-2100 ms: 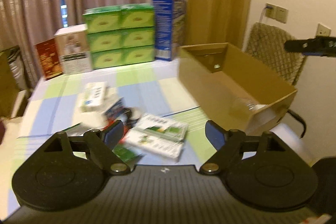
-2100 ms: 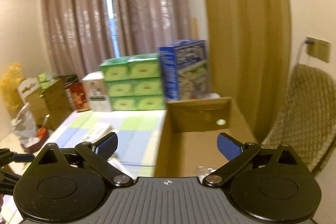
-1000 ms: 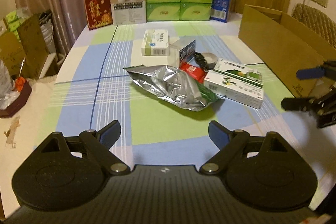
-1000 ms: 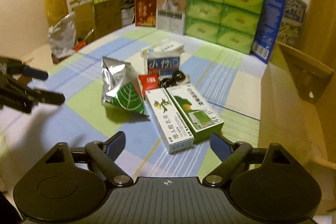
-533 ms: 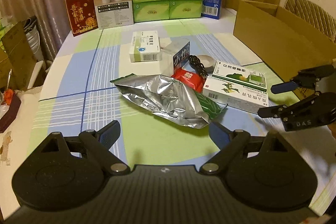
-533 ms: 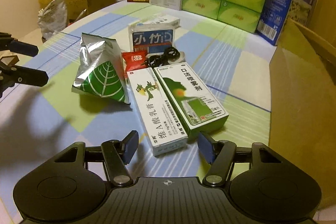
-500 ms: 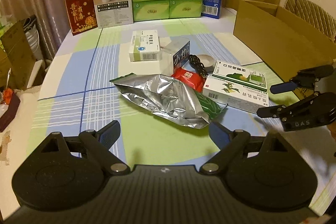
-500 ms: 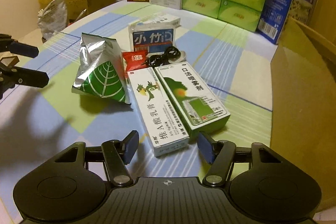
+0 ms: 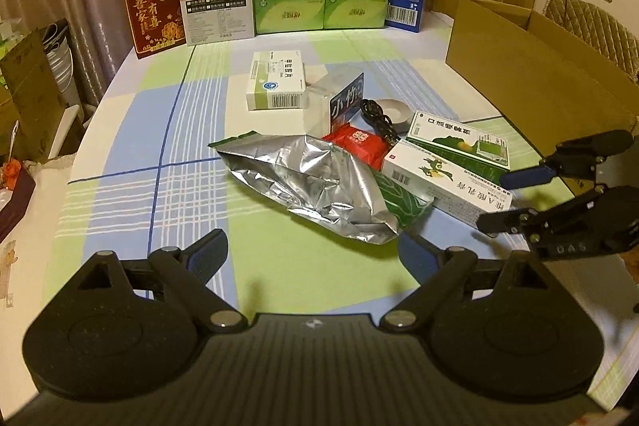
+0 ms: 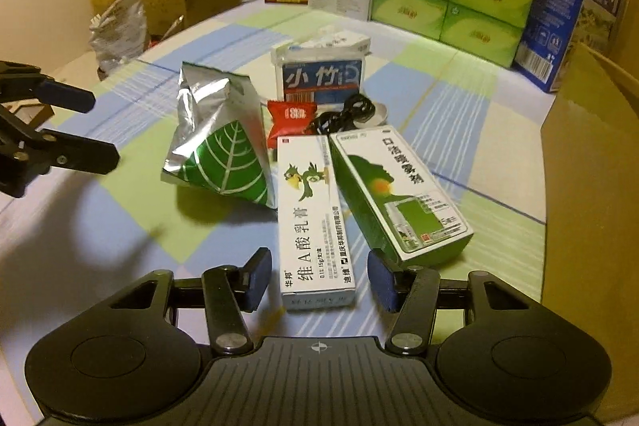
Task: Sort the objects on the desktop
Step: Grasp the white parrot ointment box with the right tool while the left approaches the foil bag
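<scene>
Two risks stand out, left to right: the left gripper (image 9: 311, 250) hangs wide open and empty just short of the foil pouch (image 9: 319, 182), which looks light enough to skid if nudged; the right gripper (image 10: 317, 276) is closing around the near end of the white ointment box (image 10: 315, 222), pads seemingly not yet touching, and its right finger sits just beside the green box (image 10: 399, 194), so it could clip or drag that; the cardboard box (image 10: 591, 186) waits at far right
</scene>
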The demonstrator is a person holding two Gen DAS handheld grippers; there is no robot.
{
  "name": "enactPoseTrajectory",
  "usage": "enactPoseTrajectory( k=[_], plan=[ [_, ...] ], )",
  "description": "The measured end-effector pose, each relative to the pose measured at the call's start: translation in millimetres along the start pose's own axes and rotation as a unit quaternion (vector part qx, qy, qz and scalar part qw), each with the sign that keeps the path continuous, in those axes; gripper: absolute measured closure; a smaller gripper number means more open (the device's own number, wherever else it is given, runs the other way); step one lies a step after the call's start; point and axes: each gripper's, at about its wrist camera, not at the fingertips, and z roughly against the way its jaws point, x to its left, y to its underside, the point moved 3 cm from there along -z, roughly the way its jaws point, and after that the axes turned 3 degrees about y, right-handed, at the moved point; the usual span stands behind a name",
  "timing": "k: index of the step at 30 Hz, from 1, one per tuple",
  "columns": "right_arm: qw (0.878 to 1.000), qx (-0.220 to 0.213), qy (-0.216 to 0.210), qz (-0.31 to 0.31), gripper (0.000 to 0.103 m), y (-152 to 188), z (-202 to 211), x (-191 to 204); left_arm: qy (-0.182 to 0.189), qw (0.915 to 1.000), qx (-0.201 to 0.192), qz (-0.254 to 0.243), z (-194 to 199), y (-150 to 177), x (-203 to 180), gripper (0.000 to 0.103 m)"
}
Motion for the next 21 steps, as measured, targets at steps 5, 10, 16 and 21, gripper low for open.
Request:
enactPoseTrajectory(
  k=[5, 10, 16, 21],
  plan=[
    [1.0, 0.013, -0.01, 0.0, 0.067, 2.8, -0.3, 6.0, 0.002, 1.0, 0.0, 0.009, -1.4, -1.0, 1.4, 0.012],
    [0.999, 0.018, -0.041, 0.03, 0.068, 13.3, 11.0, 26.5, 0.003, 0.9998, 0.001, 0.018, -2.6, -0.9, 3.3, 0.011],
    [0.999, 0.009, -0.038, 0.031, 0.068, 17.3, 17.2, 32.3, 0.003, 0.9996, 0.006, 0.029, -5.8, 0.6, 6.3, 0.01],
    [1.0, 0.013, -0.012, 0.016, 0.068, 17.3, 11.5, 20.6, 0.009, 0.9987, 0.016, 0.048, -23.1, -4.0, 15.8, 0.01]
  ],
)
